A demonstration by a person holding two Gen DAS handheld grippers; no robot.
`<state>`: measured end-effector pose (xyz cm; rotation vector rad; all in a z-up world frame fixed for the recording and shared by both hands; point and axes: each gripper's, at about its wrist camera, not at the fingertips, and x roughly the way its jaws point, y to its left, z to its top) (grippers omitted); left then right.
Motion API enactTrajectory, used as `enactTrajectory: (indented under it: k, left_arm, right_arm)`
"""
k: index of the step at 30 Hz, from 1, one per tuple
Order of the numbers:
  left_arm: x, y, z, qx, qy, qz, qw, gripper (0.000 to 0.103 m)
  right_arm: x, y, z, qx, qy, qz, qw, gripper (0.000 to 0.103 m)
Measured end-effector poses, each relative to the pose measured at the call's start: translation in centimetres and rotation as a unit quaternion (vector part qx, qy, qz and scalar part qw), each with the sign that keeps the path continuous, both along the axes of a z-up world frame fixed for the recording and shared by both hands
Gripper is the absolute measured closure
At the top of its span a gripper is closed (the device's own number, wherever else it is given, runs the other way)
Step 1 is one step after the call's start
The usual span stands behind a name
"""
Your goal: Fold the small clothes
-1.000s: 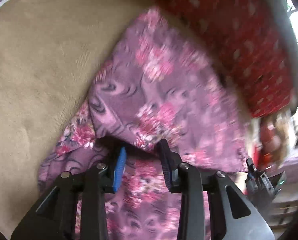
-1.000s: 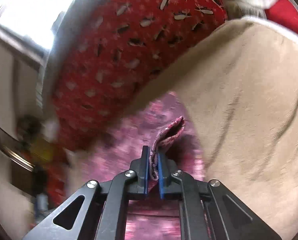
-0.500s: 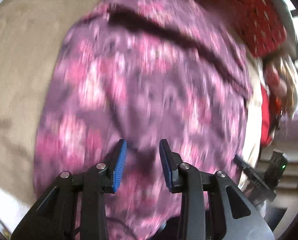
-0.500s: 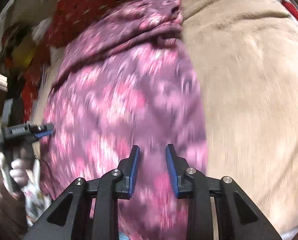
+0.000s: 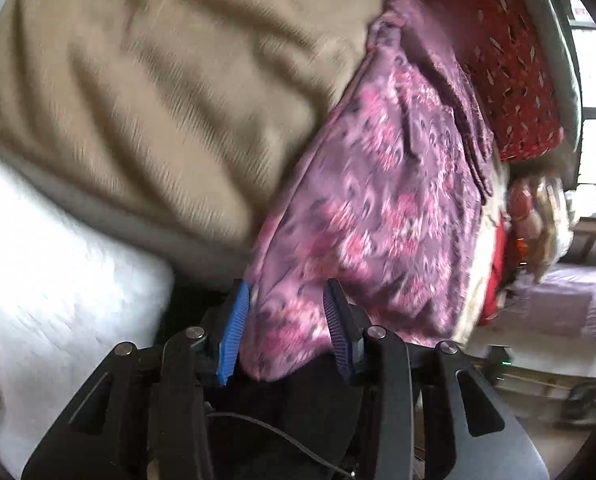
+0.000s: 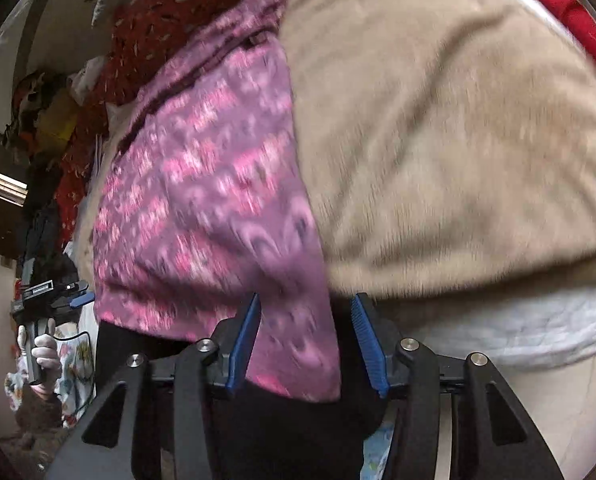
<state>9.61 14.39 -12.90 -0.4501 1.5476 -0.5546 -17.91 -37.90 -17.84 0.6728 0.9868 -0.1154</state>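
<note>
A purple garment with pink flowers (image 5: 386,200) lies spread on a tan blanket (image 5: 169,92), its near edge hanging over the bed's front. My left gripper (image 5: 285,328) is open, its blue pads on either side of the garment's near left corner, not closed on it. In the right wrist view the same garment (image 6: 205,208) fills the left half. My right gripper (image 6: 306,344) is open with the garment's near right corner between the fingers. The left gripper (image 6: 53,300), held in a hand, shows at the far left of that view.
A red patterned cloth (image 5: 498,56) lies beyond the garment's far end. A white quilted sheet (image 5: 57,272) hangs under the blanket at the bed's front edge. Clutter and a window (image 5: 594,80) stand to the far right of the left wrist view.
The right gripper let go of the garment's edge and opened. Both grippers drew back from over the garment to its near edge at the front of the bed. The garment now lies flat.
</note>
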Motion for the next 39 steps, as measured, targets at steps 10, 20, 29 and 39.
enactTrajectory:
  k: [10, 20, 29, 39]
  left_arm:
    - [-1.1, 0.8, -5.0, -0.116, 0.056, 0.041, 0.9908, 0.047]
    - [-2.8, -1.8, 1.4, -0.109, -0.030, -0.042, 0.9926, 0.095]
    - [0.6, -3.3, 8.0, -0.179, -0.066, -0.010, 0.9816, 0.095]
    - [10.5, -4.2, 10.8, -0.184, -0.077, 0.069, 0.9775, 0.095]
  right_arm:
    - [-0.5, 1.6, -3.0, 0.028, -0.009, 0.035, 0.999, 0.053]
    - [-1.7, 3.7, 1.2, 0.045, -0.113, 0.099, 0.988, 0.092]
    - [-0.9, 1.3, 6.8, 0.172, -0.275, 0.050, 0.945, 0.092]
    - [6.5, -4.3, 10.2, 0.181, -0.291, -0.016, 0.939, 0.092]
